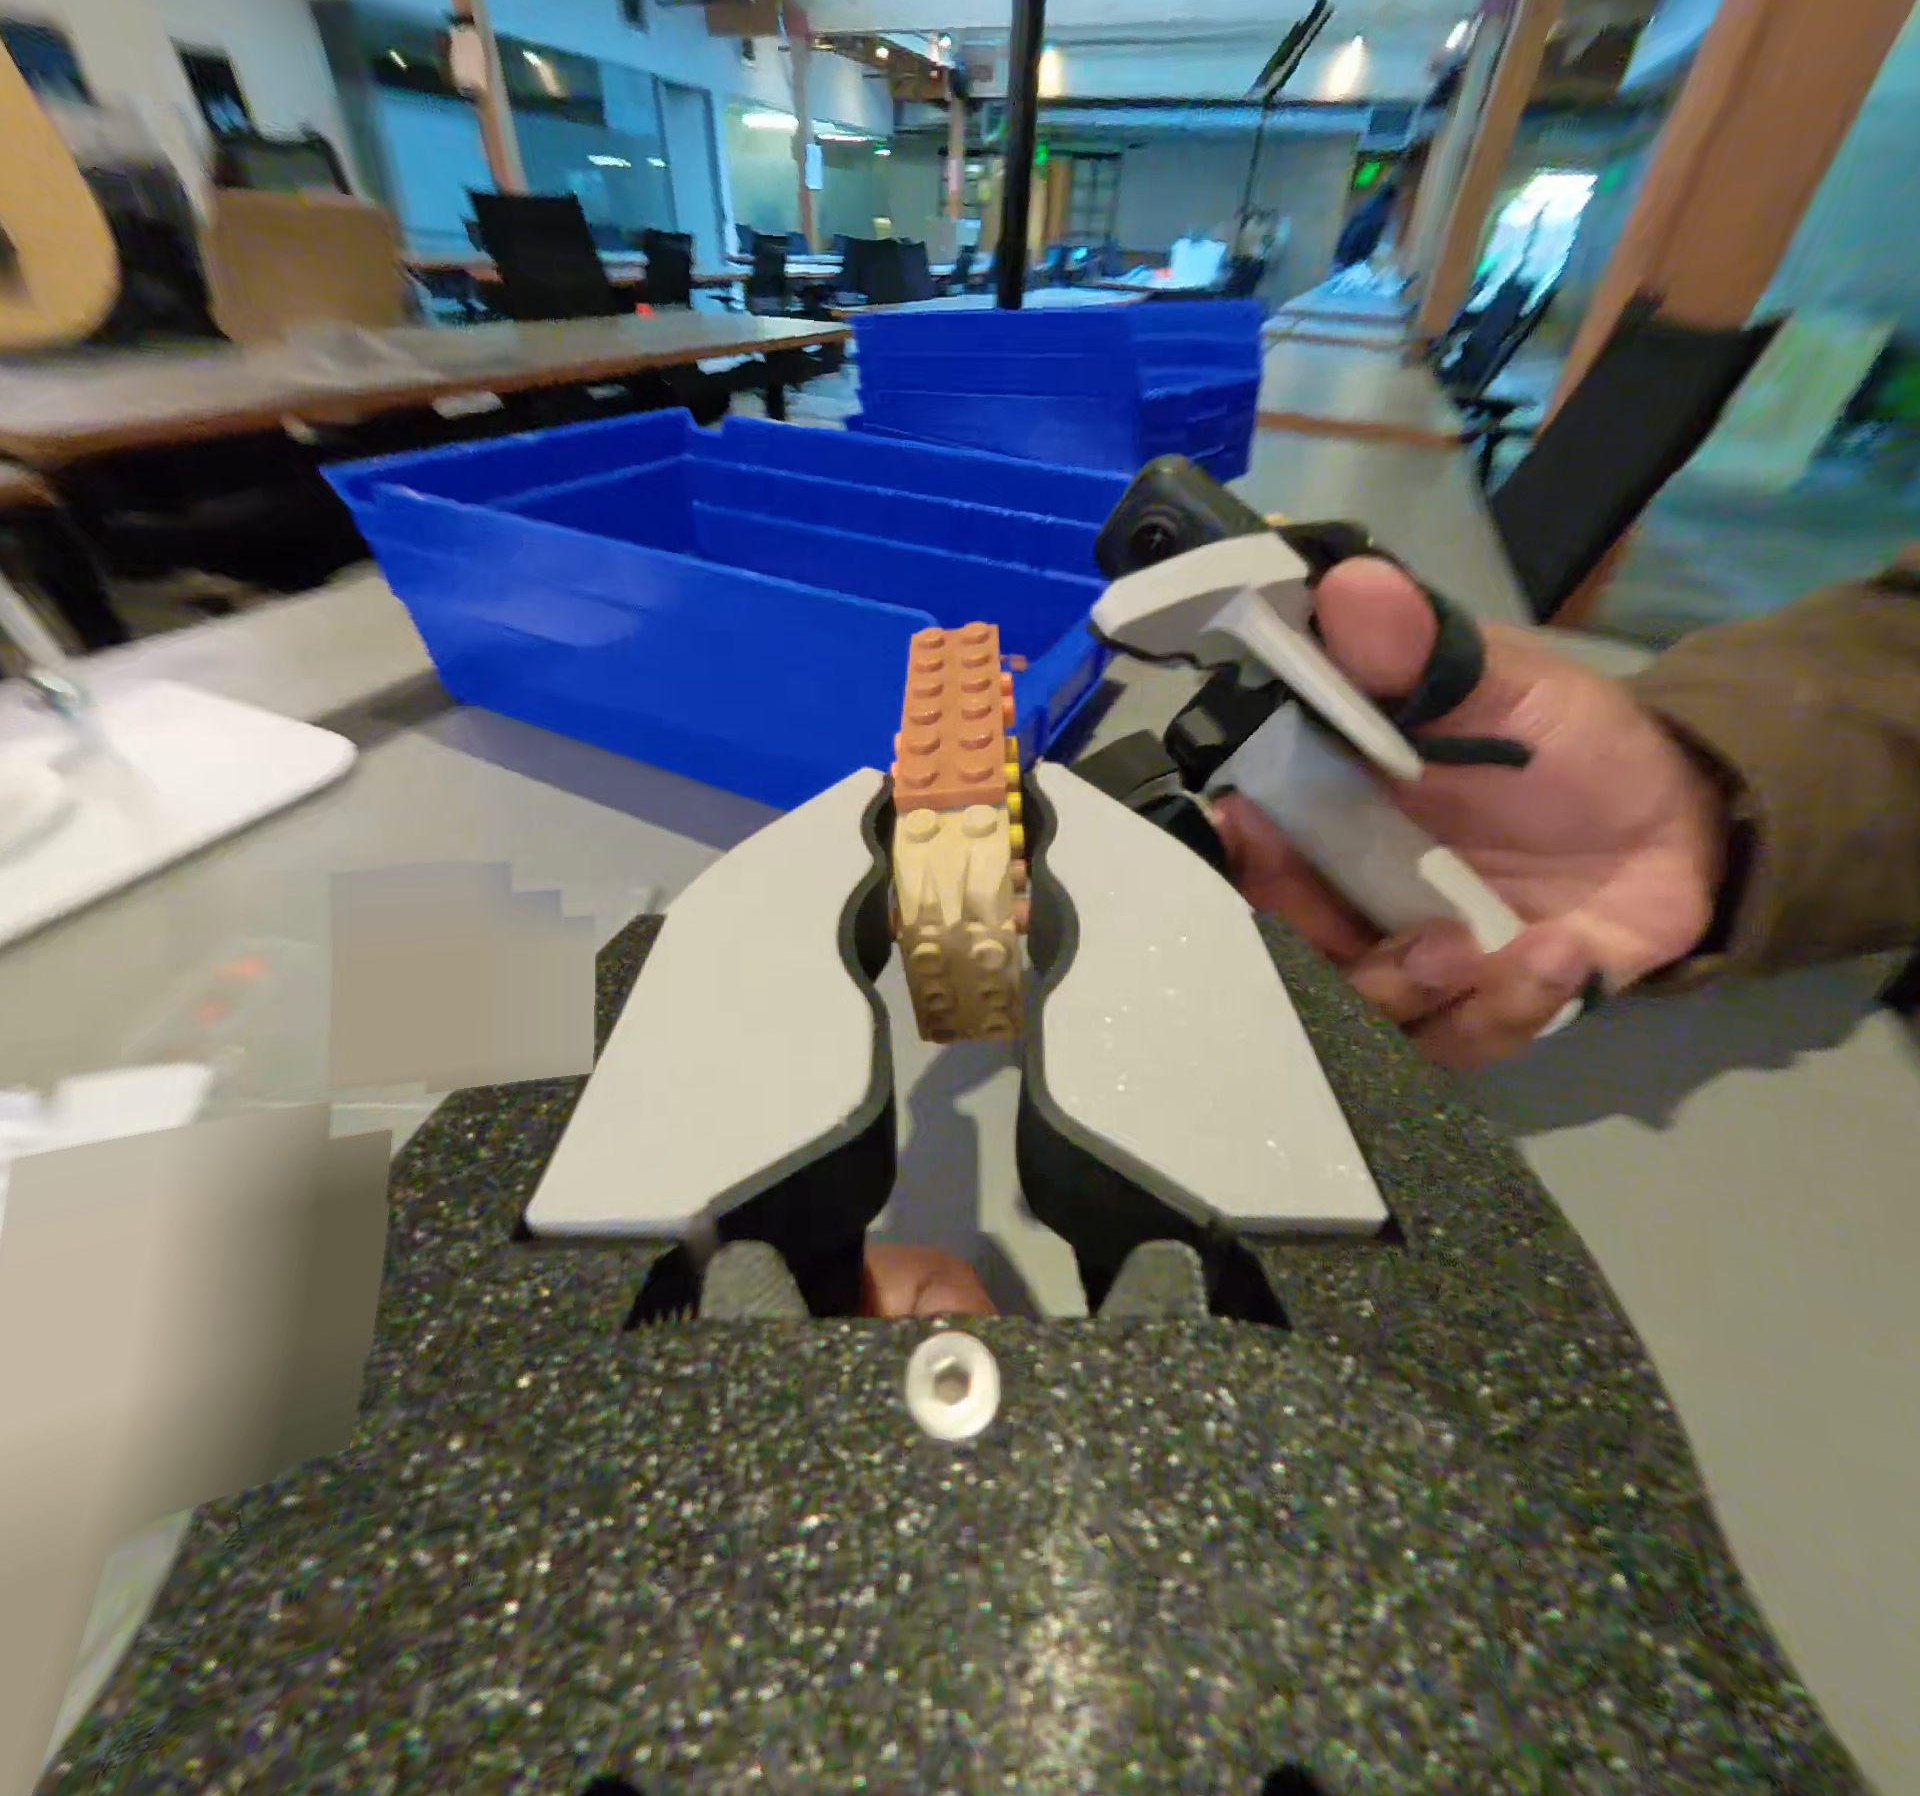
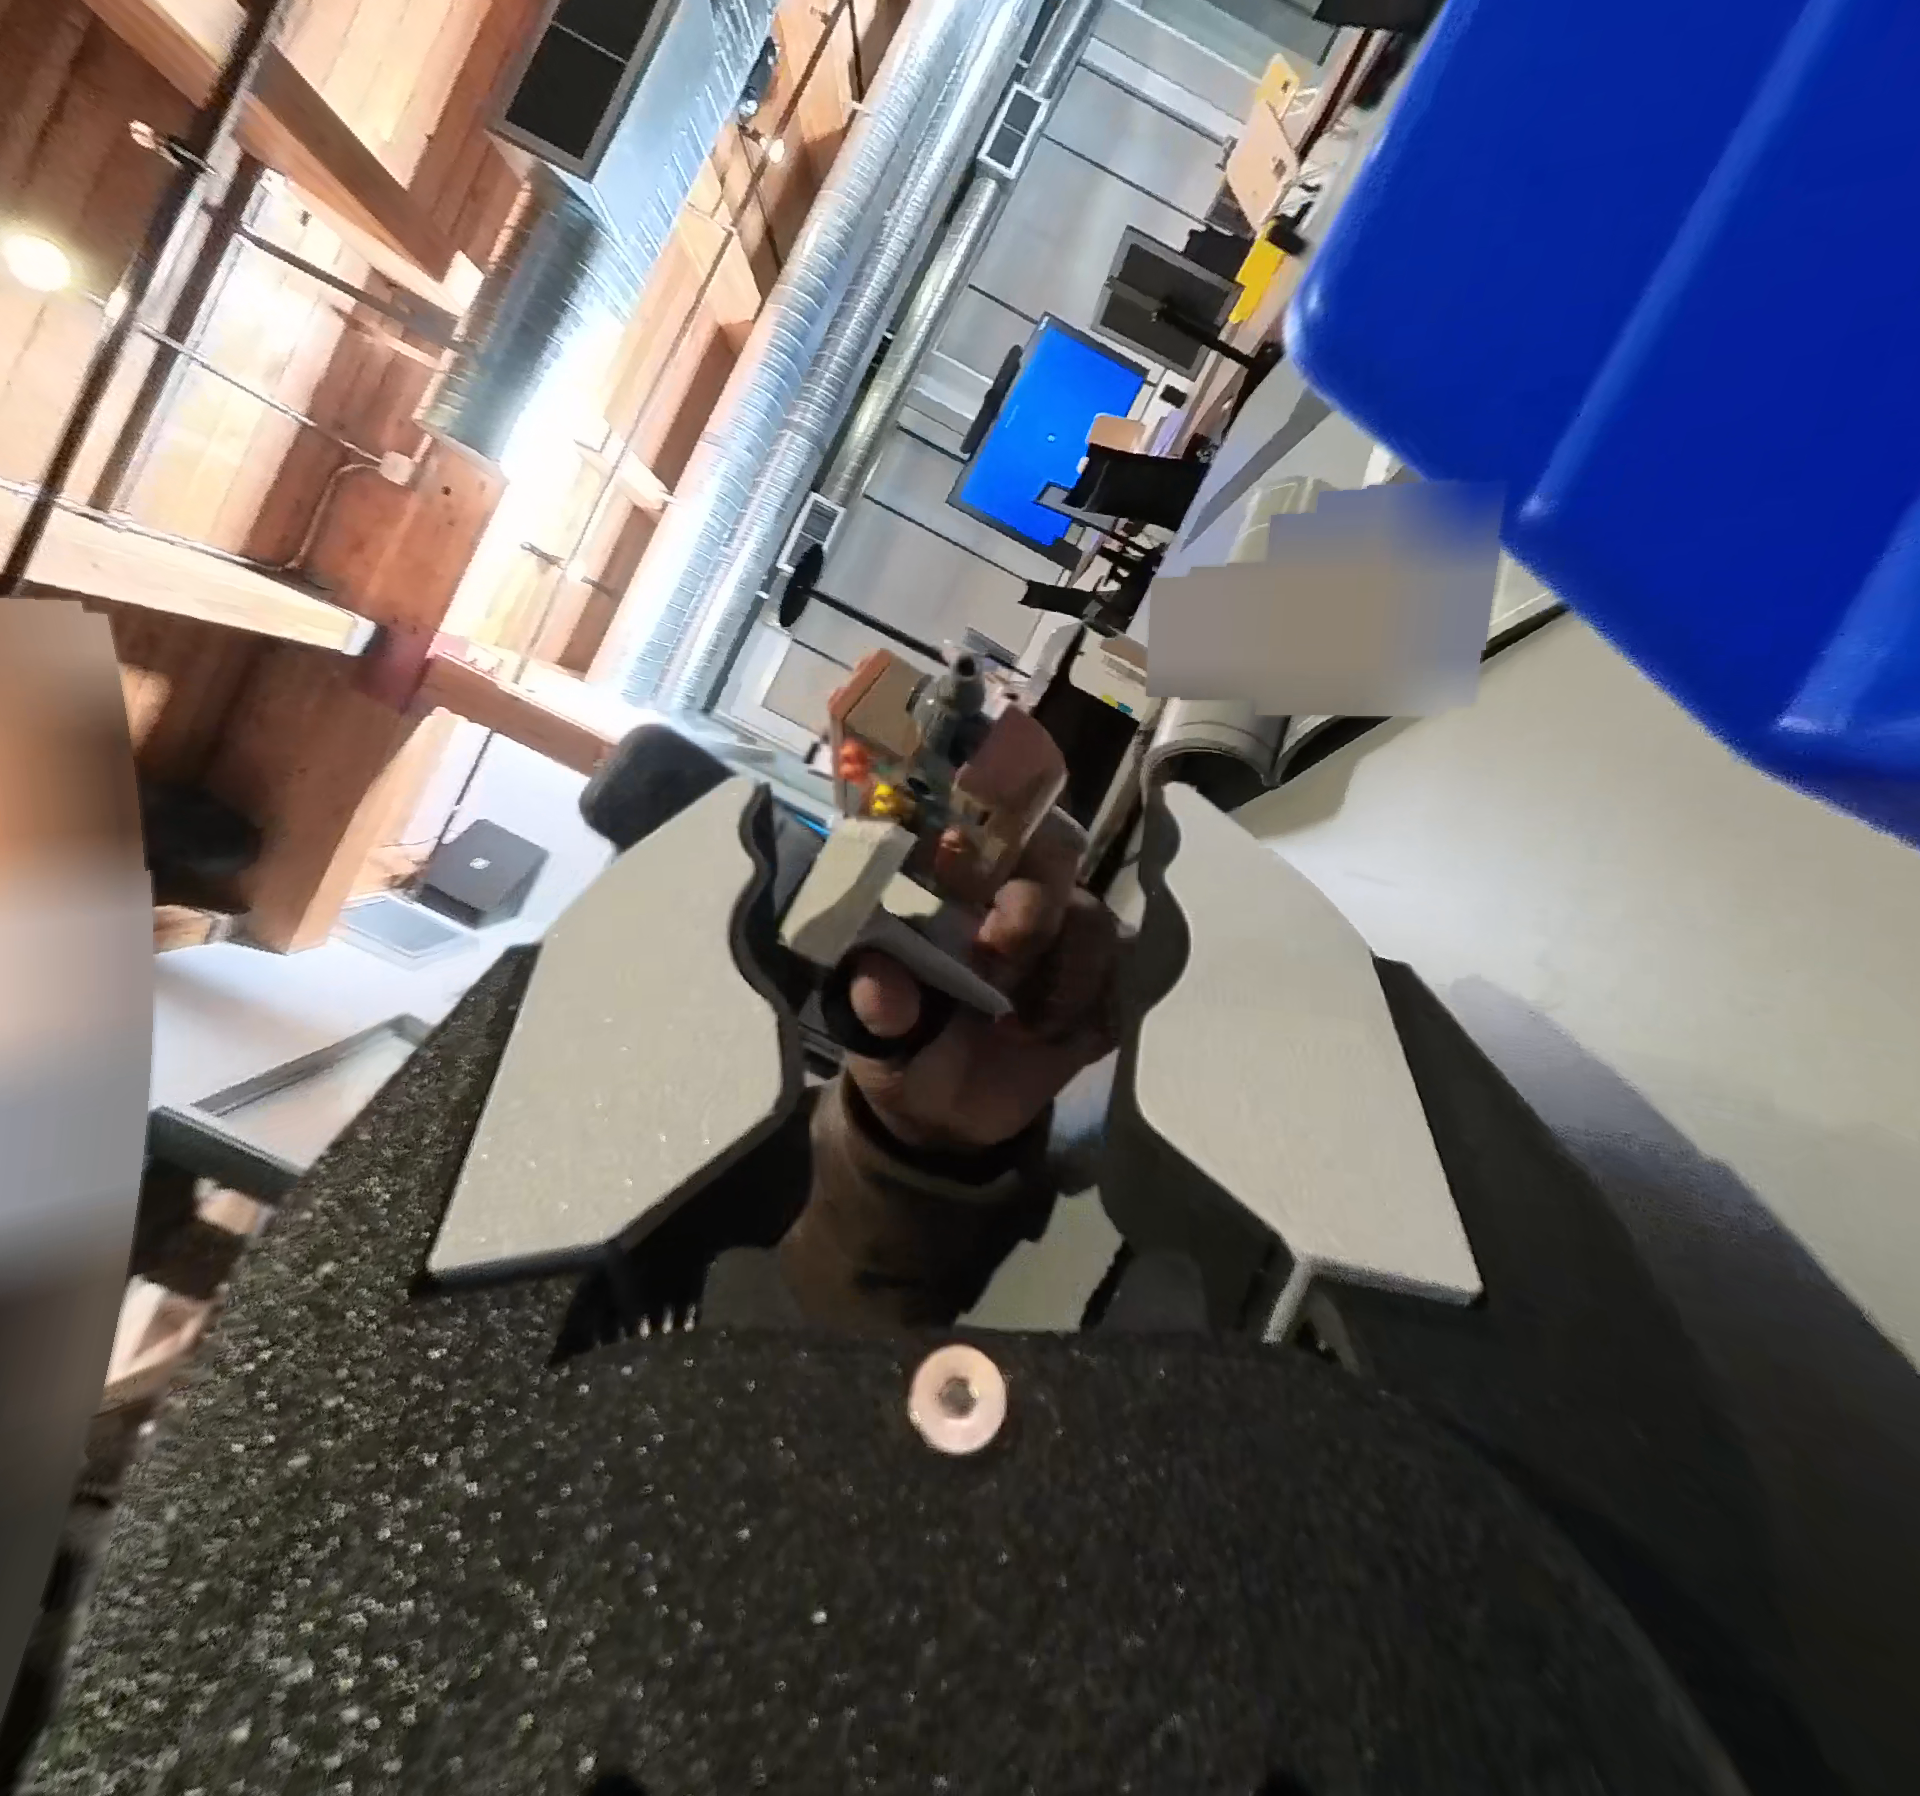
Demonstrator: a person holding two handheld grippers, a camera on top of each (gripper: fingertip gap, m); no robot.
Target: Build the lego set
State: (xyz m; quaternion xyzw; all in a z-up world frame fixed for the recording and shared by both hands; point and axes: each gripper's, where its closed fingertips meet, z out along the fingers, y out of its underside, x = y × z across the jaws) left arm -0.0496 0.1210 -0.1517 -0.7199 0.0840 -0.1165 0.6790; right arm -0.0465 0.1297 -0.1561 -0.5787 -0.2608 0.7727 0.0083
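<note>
Open-plan office: desks (image 1: 416, 364), chairs (image 1: 540, 255), monitor (image 2: 1049, 432).

The left gripper (image 1: 958, 847) is clamped on the lego (image 1: 956, 811), its grey fingers (image 1: 748, 998) pressing both sides. Just right of the lego, the person's right hand (image 1: 1475, 842) grips the right gripper's handle, one finger through a black loop. The right gripper (image 2: 956, 873) stands wide apart and empty (tilted steeply), with the left hand (image 2: 977, 1008) beyond it, below the lego.
</note>
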